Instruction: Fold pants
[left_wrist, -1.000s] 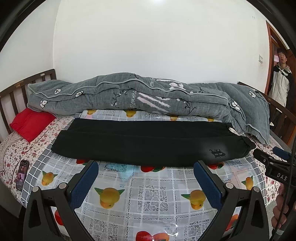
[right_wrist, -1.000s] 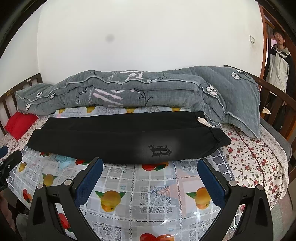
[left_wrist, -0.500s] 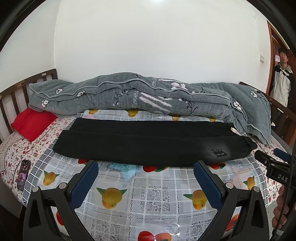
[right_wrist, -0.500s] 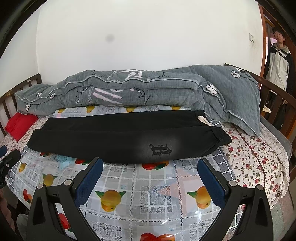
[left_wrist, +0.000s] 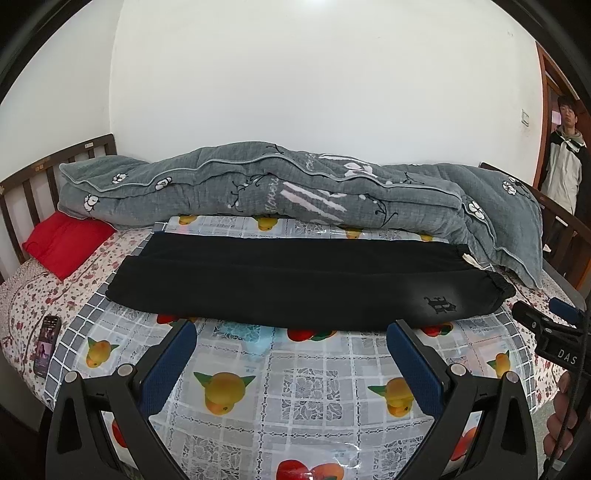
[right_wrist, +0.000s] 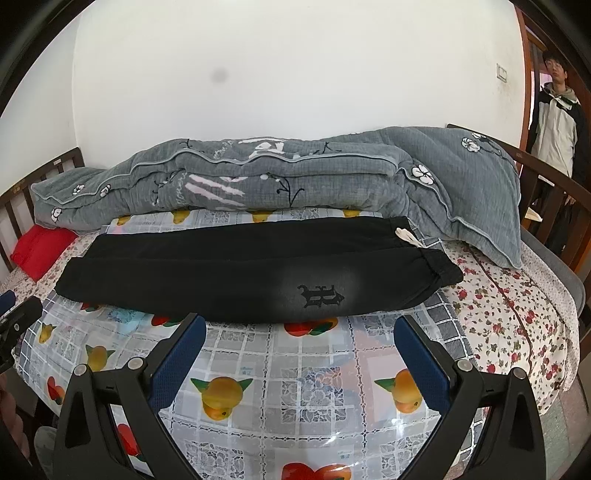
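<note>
Black pants (left_wrist: 295, 280) lie flat across the bed, legs side by side, waistband at the right, cuffs at the left. A dark logo marks the near leg by the waistband. They also show in the right wrist view (right_wrist: 258, 269). My left gripper (left_wrist: 291, 339) is open and empty, just short of the near edge of the pants. My right gripper (right_wrist: 299, 332) is open and empty, in front of the logo. The right gripper also shows at the right edge of the left wrist view (left_wrist: 546, 325).
A fruit-print plastic sheet (left_wrist: 314, 387) covers the bed. A rolled grey quilt (left_wrist: 295, 192) lies behind the pants. A red pillow (left_wrist: 66, 243) and a phone (left_wrist: 47, 339) lie at the left. A person (right_wrist: 554, 125) stands at the doorway on the right.
Both grippers have risen and tilted slightly, so the bed sits a little lower in both views. The pants have not moved. Both grippers stay open.
</note>
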